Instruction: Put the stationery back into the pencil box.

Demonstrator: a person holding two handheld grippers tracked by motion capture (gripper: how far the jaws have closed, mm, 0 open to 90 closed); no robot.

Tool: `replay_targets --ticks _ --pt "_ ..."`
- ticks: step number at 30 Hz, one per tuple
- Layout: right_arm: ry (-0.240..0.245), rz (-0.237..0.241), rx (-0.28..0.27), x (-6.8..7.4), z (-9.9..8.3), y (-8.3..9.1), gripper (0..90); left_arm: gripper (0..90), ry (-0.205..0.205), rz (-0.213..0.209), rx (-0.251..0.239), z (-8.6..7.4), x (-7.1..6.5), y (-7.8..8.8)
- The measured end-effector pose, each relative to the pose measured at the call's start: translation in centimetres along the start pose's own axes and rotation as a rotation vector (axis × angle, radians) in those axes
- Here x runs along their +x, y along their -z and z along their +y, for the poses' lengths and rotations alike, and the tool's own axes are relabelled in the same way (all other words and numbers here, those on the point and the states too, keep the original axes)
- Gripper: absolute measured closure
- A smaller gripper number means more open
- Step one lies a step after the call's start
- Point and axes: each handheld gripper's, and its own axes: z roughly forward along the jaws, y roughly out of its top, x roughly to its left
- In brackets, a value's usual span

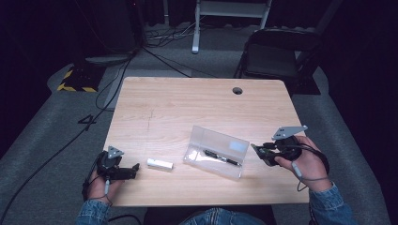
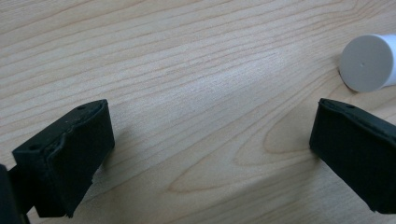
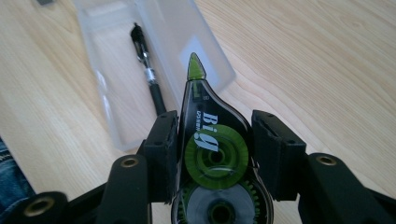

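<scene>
My right gripper (image 3: 212, 140) is shut on a correction tape dispenser (image 3: 210, 144) with a black shell, green wheel and green tip. It hangs above the table just right of a clear open plastic case (image 1: 216, 151), seen from above as right gripper (image 1: 259, 151). A black pen (image 1: 222, 158) lies inside the case, pen (image 3: 149, 72) in the right gripper view. My left gripper (image 1: 135, 168) rests low at the table's front left, open, with bare wood between its jaws (image 2: 210, 140). A white cylinder (image 1: 159, 163) lies just right of it, its round end (image 2: 369, 63) apart from the jaws.
The wooden table (image 1: 187, 108) has a round cable hole (image 1: 237, 90) at the back right. A black folding chair (image 1: 277, 54) stands behind the table on grey floor, with cables (image 1: 117, 79) trailing at the left.
</scene>
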Motion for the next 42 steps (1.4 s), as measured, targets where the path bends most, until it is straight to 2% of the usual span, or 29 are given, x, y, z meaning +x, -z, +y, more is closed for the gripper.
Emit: replay_targets --ticks 5,9,19,26,35,39,42 --pt "0.024 0.021 -0.009 0.7 0.7 -0.2 53.4 0.1 0.000 0.000 0.000 0.0 0.0 0.0" --pt "0.075 0.065 -0.015 2.1 2.2 -1.1 53.4 0.1 0.000 0.000 0.000 0.0 0.0 0.0" --pt "0.140 0.159 -0.005 4.3 4.4 -3.9 53.3 0.2 0.000 0.000 0.000 0.0 0.0 0.0" --pt "0.150 0.212 0.021 5.1 5.0 -5.9 53.3 0.1 0.001 0.000 0.000 0.0 0.0 0.0" --pt "0.161 0.256 0.042 5.5 4.9 -7.8 53.3 0.2 0.000 0.000 -0.001 0.0 0.0 0.0" --pt "0.148 0.290 0.065 5.4 4.6 -8.6 53.3 0.2 0.000 0.000 0.000 0.0 0.0 0.0" --pt "0.139 0.292 0.082 5.4 4.4 -9.1 53.3 0.2 0.001 0.000 0.000 0.0 0.0 0.0"
